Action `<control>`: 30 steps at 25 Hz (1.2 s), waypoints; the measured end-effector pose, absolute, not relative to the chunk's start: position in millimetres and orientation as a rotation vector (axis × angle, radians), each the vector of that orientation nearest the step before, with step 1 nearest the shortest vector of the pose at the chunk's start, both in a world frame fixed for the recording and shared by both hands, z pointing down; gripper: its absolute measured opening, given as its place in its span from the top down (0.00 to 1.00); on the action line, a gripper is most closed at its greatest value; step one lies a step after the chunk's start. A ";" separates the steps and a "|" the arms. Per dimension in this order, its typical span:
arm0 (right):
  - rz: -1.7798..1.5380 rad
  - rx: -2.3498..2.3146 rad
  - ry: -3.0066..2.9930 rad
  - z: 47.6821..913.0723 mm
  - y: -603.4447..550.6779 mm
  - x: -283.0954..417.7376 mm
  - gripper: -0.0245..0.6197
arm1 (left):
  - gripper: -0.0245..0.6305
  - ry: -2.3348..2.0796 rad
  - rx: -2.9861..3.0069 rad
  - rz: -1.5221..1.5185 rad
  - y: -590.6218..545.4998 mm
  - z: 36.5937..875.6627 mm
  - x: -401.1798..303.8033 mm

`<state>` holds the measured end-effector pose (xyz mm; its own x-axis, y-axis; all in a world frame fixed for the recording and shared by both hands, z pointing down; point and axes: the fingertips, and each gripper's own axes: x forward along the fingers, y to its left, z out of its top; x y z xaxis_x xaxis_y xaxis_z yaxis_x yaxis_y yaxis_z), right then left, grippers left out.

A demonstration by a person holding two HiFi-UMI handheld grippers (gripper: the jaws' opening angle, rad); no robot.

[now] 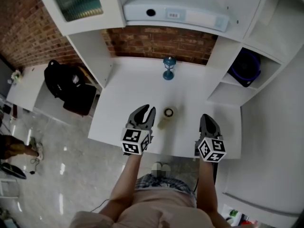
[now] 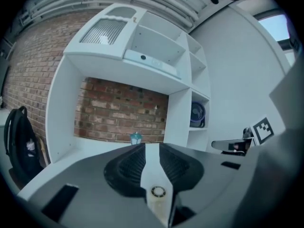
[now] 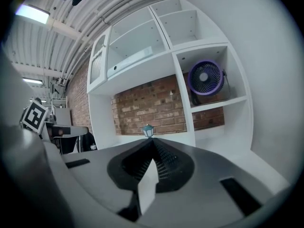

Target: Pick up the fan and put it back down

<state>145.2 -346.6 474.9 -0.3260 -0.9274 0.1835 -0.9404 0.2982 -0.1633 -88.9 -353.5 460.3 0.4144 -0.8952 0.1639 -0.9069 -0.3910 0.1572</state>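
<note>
The fan, with a purple rim and dark blades, stands in a compartment of the white shelf unit at the right of the worktop, its face turned out toward the room; neither gripper touches it. Both grippers hover side by side above the near edge of the worktop, pointing toward the brick wall. The left gripper has its jaws a narrow slit apart, with only pale surface showing through the gap and nothing gripped. The right gripper has its jaws closed, tips meeting, on nothing. A small pale roll lies on the worktop between the two grippers, nearer the left one. A little blue lantern stands upright at the back of the worktop, close to the wall. A black backpack sits off to the left, beyond the shelf unit's side panel.
</note>
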 end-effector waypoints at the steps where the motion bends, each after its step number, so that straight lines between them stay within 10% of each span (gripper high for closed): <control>1: 0.363 1.799 -2.495 470.0 -343.0 146.4 0.94 | 0.81 -1.600 2.462 0.062 -349.9 454.5 -90.9; 30: 0.124 1.882 -2.609 406.4 -301.9 170.9 0.94 | 0.92 -1.702 2.539 -0.061 -316.4 415.6 -106.7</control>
<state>170.9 -301.9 406.4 -0.3145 -0.9491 -0.0183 -0.9431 0.3145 -0.1081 -106.7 -316.4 415.6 0.3803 -0.9247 0.0136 -0.9214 -0.3776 0.0918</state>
